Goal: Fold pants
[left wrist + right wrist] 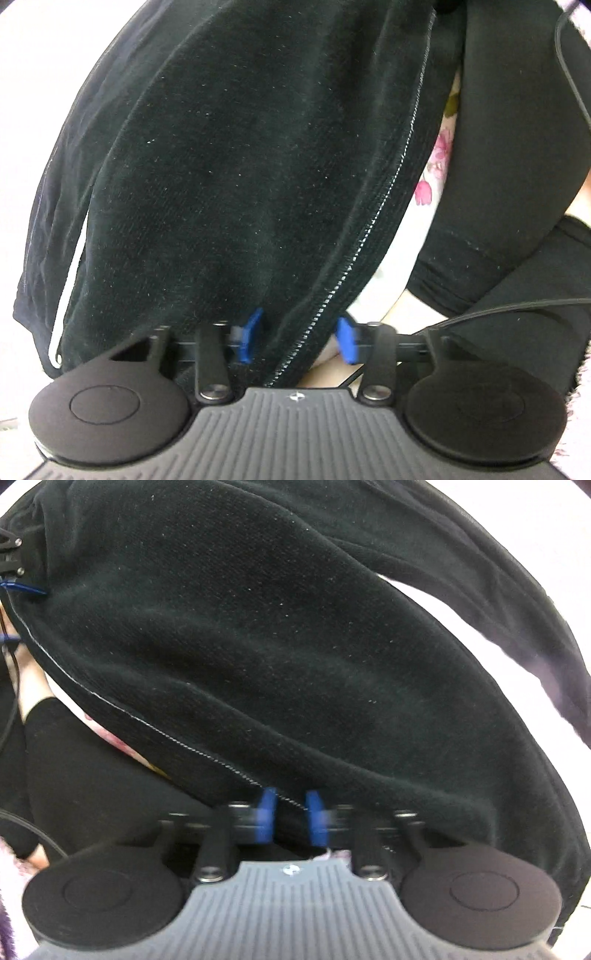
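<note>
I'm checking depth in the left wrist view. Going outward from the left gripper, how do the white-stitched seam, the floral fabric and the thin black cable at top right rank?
From the left gripper:
1. White-stitched seam of the black pants, running up from between the fingers.
2. Floral fabric, right of the seam, mid-height.
3. Thin black cable, far top right.

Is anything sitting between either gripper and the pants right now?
Nothing visible. The black pants already lie between the blue fingers of the left gripper, and the stitched hem runs between those of the right gripper. Only fabric fills each gap.
</note>
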The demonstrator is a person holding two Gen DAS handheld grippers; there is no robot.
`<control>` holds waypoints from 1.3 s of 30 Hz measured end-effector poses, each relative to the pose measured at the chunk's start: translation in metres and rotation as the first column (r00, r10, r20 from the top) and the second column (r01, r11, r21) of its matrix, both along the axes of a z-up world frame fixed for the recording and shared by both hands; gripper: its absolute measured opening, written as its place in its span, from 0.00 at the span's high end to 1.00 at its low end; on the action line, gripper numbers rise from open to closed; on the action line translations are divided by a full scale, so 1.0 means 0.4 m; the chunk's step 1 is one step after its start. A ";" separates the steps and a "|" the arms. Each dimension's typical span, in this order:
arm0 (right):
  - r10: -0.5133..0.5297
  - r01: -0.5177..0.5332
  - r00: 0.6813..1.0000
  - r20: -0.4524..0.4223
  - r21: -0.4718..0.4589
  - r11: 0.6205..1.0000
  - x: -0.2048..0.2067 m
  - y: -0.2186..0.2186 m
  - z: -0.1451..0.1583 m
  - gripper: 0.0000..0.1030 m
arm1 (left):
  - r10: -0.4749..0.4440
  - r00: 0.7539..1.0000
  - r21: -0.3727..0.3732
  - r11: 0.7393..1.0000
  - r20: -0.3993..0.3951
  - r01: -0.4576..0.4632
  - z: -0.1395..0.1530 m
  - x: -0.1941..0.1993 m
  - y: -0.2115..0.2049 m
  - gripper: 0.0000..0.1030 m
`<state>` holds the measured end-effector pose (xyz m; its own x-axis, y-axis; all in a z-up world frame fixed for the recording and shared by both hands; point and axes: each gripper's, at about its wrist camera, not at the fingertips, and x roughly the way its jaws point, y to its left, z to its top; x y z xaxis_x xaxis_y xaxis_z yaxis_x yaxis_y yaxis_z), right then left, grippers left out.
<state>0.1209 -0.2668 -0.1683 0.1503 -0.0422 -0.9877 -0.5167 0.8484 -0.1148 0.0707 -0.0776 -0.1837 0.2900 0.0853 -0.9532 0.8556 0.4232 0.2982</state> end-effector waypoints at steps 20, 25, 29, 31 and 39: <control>0.176 -0.140 0.973 0.153 -0.217 0.966 -0.020 0.026 0.057 0.59 | 0.351 0.920 -0.372 0.889 0.177 -0.268 0.334 0.171 0.126 0.82; 0.009 0.015 0.976 0.220 -0.106 0.994 0.069 -0.058 0.133 0.92 | 0.372 0.910 -0.385 0.879 0.182 -0.282 0.358 0.217 0.134 0.82; 0.000 0.042 0.948 0.318 -0.125 0.991 0.170 -0.064 0.181 0.95 | 0.400 0.896 -0.370 0.875 0.193 -0.311 0.339 0.290 0.113 0.82; -0.018 0.062 0.944 0.328 -0.121 0.991 0.248 -0.070 0.178 0.96 | 0.426 0.886 -0.368 0.865 0.185 -0.340 0.328 0.346 0.111 0.82; -0.064 0.092 0.971 0.230 -0.111 0.990 0.449 -0.069 0.063 0.97 | 0.433 0.891 -0.317 0.871 0.137 -0.375 0.209 0.527 0.107 0.81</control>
